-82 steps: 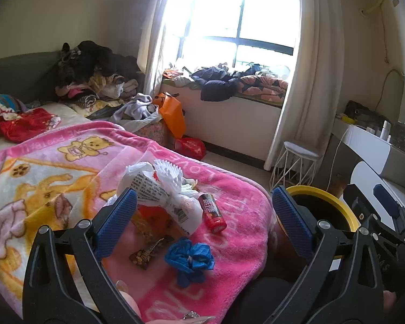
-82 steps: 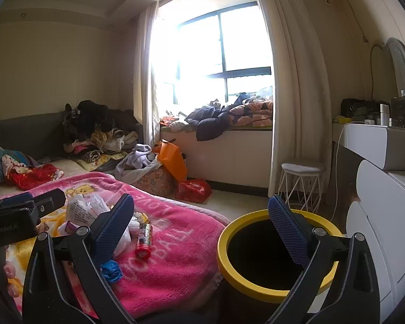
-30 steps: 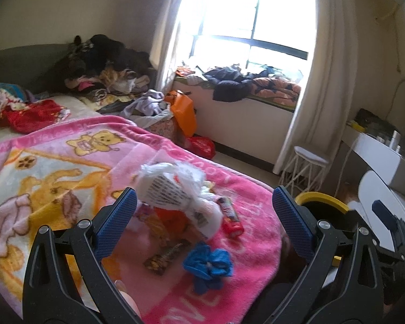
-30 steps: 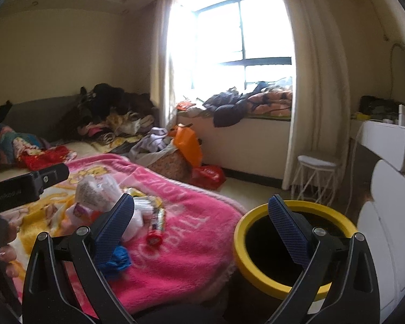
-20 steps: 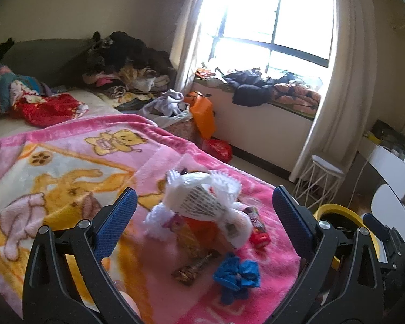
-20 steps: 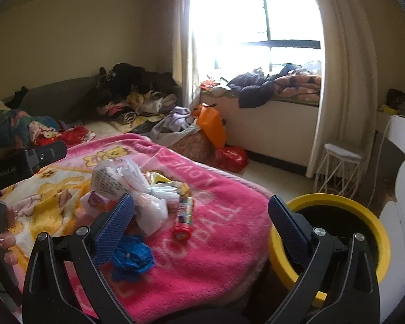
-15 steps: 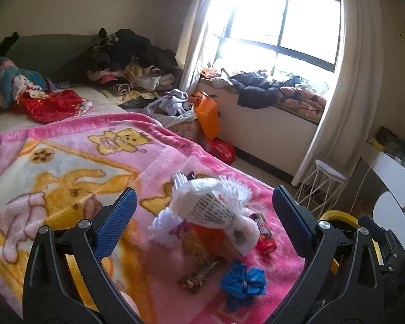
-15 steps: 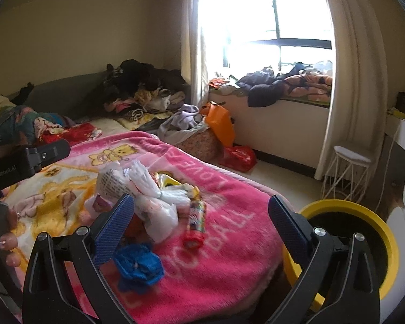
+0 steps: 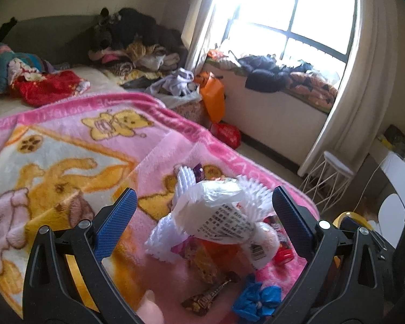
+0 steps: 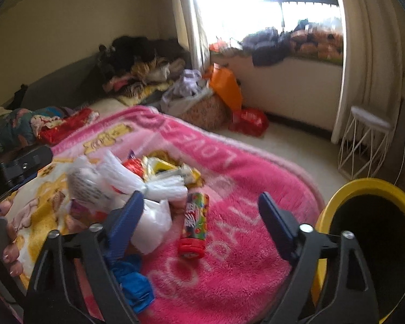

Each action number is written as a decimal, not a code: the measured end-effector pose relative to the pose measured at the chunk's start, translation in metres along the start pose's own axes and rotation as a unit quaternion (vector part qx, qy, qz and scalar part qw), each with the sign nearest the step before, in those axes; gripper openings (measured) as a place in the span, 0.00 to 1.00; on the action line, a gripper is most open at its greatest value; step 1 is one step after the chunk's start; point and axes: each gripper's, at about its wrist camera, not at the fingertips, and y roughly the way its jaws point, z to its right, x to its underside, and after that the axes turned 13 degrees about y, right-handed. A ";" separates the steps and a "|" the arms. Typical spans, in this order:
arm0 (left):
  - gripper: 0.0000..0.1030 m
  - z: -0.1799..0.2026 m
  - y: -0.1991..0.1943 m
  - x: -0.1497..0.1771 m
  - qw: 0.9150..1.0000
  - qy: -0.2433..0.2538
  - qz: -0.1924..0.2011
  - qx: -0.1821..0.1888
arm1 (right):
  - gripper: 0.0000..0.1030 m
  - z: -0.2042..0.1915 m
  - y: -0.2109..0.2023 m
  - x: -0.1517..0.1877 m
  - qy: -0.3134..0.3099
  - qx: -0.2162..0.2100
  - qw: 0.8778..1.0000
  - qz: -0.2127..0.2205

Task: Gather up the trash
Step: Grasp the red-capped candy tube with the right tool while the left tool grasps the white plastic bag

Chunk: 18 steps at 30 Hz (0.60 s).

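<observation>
- A pink blanket (image 10: 229, 243) covered the bed, with a yellow-rimmed bin (image 10: 364, 189) at 3 o'clock.
- Trash lay heaped mid-blanket: white plastic bags (image 9: 216, 216), a candy tube (image 10: 194, 224), a blue wrapper (image 9: 256, 299).
- Both the left tongs (image 9: 202, 221) and right tongs (image 10: 199, 216) hovered open and empty; best to take one piece cleanly, clear of the fleece.

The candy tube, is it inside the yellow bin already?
No, the candy tube lies on the pink blanket, beside the bin.
</observation>
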 end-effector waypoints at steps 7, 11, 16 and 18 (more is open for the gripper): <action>0.90 -0.011 0.033 0.003 0.999 -0.004 -0.039 0.027 | 0.58 0.006 0.054 0.005 0.022 0.003 0.997 -0.075; 0.90 -0.015 0.049 0.004 0.997 -0.004 -0.062 0.053 | 0.50 0.007 0.082 0.013 0.035 0.010 0.993 -0.112; 0.83 -0.015 0.062 0.004 0.994 -0.007 -0.075 0.078 | 0.40 0.014 0.107 0.018 0.061 -0.004 0.985 -0.163; 0.75 -0.012 0.065 0.005 0.993 -0.003 -0.083 0.087 | 0.37 0.014 0.111 0.020 0.062 -0.009 0.983 -0.174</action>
